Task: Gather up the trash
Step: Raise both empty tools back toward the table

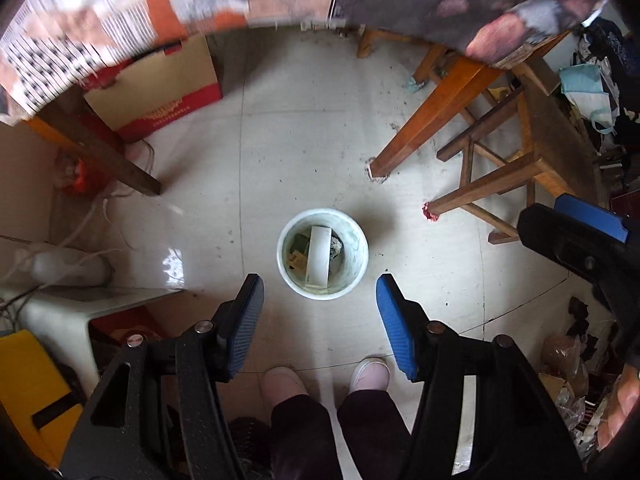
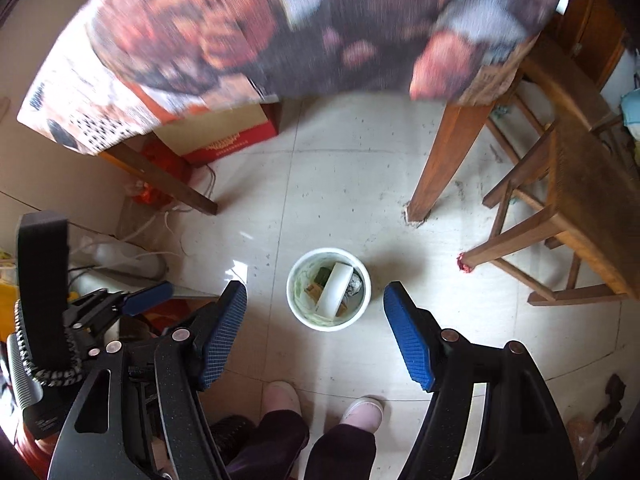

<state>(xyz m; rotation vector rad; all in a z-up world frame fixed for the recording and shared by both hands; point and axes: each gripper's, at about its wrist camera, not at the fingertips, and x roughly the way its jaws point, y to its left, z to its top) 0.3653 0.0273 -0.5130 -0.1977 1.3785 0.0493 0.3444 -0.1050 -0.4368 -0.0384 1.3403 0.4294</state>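
On the tiled floor, white bin already holds a white box and scraps; left gripper and right gripper hover above, jaws spread, empty; no further litter is identifiable.

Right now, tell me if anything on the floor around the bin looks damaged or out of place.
The table leg beside the white bin has a chipped, crumbling foot with debris specks around it. The stool leg ends in a frayed red wrapping. The bin itself stands upright, with no spill around it.
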